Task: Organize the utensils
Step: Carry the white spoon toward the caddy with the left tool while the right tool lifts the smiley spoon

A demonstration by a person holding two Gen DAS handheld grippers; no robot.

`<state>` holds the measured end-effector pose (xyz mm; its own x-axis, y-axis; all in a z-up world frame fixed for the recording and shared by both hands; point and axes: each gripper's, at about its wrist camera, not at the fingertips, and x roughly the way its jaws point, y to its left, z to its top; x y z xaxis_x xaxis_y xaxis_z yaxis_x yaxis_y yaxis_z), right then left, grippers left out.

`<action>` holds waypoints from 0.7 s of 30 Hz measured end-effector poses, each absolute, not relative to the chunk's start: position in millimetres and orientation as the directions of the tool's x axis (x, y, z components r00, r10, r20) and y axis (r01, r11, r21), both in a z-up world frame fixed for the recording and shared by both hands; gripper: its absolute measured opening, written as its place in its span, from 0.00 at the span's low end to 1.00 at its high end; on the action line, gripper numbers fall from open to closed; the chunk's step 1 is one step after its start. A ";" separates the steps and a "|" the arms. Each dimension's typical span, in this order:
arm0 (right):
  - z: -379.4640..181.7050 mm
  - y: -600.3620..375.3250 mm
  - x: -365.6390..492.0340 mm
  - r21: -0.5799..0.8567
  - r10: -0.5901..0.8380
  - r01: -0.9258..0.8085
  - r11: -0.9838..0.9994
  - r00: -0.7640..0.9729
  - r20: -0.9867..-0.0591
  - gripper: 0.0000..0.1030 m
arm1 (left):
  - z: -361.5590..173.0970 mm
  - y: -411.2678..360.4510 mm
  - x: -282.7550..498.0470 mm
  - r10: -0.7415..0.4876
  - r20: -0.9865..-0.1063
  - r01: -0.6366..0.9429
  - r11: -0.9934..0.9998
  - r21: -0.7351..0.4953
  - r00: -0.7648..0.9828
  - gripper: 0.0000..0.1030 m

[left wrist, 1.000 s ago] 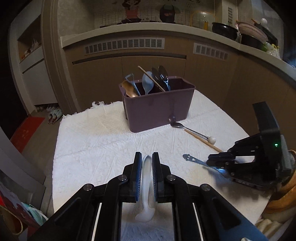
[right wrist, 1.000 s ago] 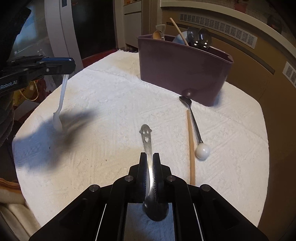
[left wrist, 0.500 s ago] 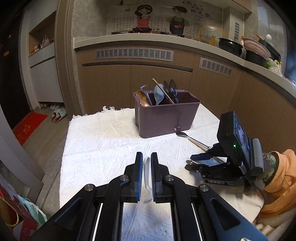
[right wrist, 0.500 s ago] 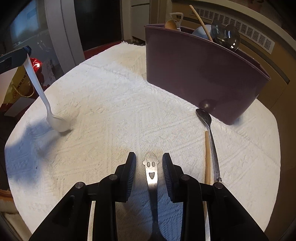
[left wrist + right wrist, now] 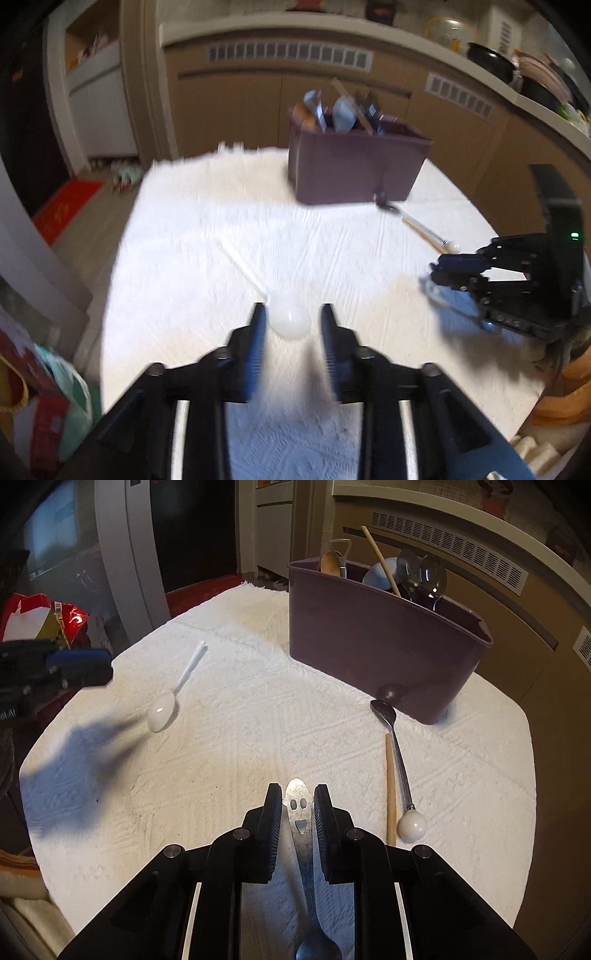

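Observation:
A white plastic spoon (image 5: 290, 321) lies flat on the white cloth, its bowl between the open fingers of my left gripper (image 5: 291, 325); it also shows in the right wrist view (image 5: 162, 712). My right gripper (image 5: 297, 808) is open around the handle of a steel smiley-face spoon (image 5: 300, 819) that lies on the cloth. A purple utensil bin (image 5: 380, 638) holds several spoons and a wooden stick. A steel spoon with a white ball end (image 5: 400, 771) and a wooden chopstick (image 5: 390, 786) lie in front of the bin.
The table (image 5: 221, 760) is covered by a white textured cloth. The other gripper shows at the left (image 5: 55, 668) in the right wrist view and at the right (image 5: 517, 273) in the left wrist view. Brown cabinets stand behind the table.
My left gripper opened and the white spoon it held now lies on the cloth. My right gripper let go of the smiley spoon half a second ago and stays open.

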<state>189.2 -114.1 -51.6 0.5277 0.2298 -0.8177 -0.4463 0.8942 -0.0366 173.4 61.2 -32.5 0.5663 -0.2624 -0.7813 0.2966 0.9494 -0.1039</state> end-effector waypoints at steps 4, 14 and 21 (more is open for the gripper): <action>-64.2 -121.2 185.8 -0.026 0.219 -0.424 0.905 0.517 -0.827 0.18 | -59.1 61.5 188.5 -0.236 -0.827 0.171 0.970 -0.171 0.510 0.46; -68.3 -128.3 183.5 -0.019 0.216 -0.396 0.918 0.542 -0.812 0.18 | -80.1 20.9 210.4 -0.038 -0.820 0.079 0.997 0.009 0.572 0.41; -56.9 -139.3 178.5 0.016 0.242 -0.378 0.926 0.560 -0.792 0.18 | -59.6 30.7 182.3 -0.132 -0.750 0.149 0.988 -0.044 0.648 0.32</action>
<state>178.5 -139.3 -56.9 0.5597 0.2423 -0.7925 -0.3777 0.9258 0.0163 182.3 30.7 -59.6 0.6480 -0.1317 -0.7502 0.1492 0.9878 -0.0445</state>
